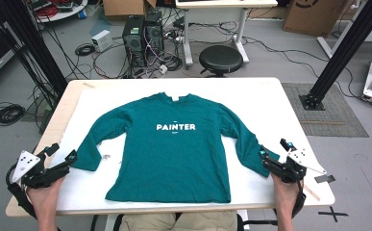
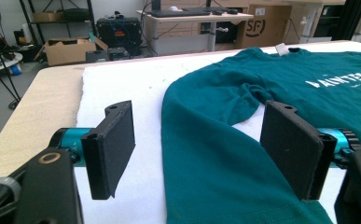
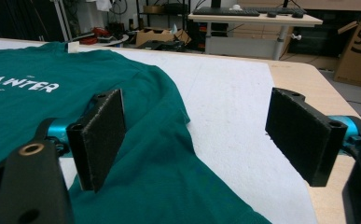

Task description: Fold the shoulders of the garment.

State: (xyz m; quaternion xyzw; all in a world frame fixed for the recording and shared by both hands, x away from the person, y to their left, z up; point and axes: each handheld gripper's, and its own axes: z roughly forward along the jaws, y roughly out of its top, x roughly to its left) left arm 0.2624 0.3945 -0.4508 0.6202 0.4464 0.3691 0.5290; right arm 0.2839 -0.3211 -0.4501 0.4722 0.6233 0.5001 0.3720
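The teal shirt (image 1: 174, 147) lies flat, face up, on the table (image 1: 270, 96), sleeves spread, nothing folded yet. My left claw (image 1: 64, 155) and right claw (image 1: 271, 150) gape wide at the sleeve cuffs, gripping nothing; all the folding is ahead

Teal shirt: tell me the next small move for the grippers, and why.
Probably ease both grippers forward and close on the cuffs. The teal shirt lies flat, front up, sleeves spread; the left gripper and right gripper are open at the sleeve ends, gripping nothing.
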